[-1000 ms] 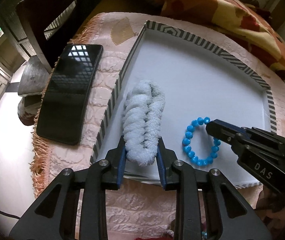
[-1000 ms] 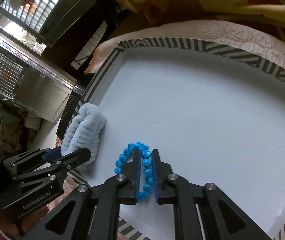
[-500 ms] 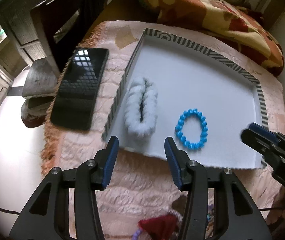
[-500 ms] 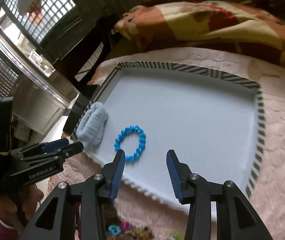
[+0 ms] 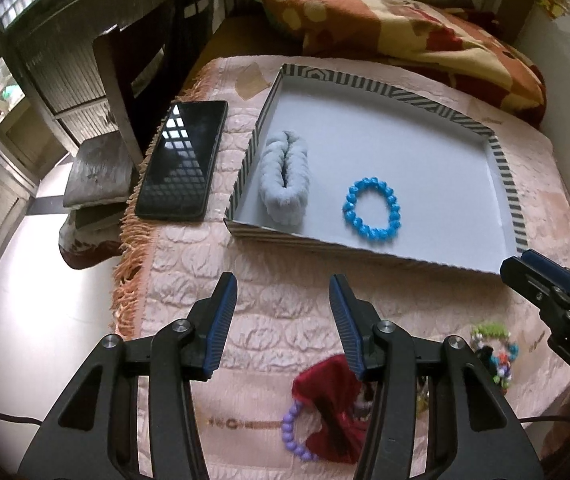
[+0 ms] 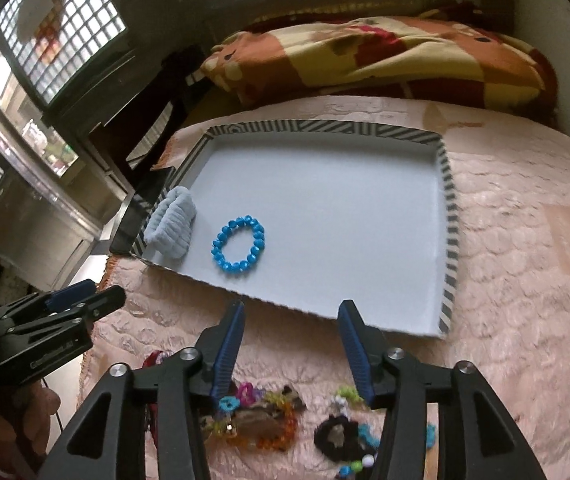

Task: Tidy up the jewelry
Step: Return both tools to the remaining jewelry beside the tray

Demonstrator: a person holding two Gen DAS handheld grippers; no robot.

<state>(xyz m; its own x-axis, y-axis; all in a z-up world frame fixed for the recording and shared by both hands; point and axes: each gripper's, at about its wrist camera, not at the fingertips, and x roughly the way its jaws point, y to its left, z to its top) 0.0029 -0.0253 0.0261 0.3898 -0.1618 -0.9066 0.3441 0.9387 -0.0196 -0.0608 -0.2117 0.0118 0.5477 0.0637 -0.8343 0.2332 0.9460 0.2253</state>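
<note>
A shallow white tray (image 5: 437, 164) (image 6: 450, 216) with a striped rim lies on the pink quilted cloth. In it lie a pale fluffy scrunchie (image 5: 285, 182) (image 6: 171, 222) by the left wall and a blue bead bracelet (image 5: 373, 210) (image 6: 239, 244) beside it. My left gripper (image 5: 283, 320) is open and empty, pulled back in front of the tray. My right gripper (image 6: 291, 342) is open and empty above the cloth near the tray's front edge. Loose jewelry lies near me: a red velvet scrunchie (image 5: 327, 392), a purple bead bracelet (image 5: 291, 434), an orange bead piece (image 6: 275, 438) and a black scrunchie (image 6: 337, 436).
A black phone (image 5: 183, 158) lies on the cloth left of the tray. A patterned blanket (image 5: 405, 24) lies behind the tray. The cloth's fringed edge (image 5: 129, 248) drops off at the left. A dark chair (image 5: 125, 80) stands beyond it.
Both grippers opened, let go of the scrunchie and the blue bracelet in the tray, and drew back toward me. The loose jewelry pile came into view.
</note>
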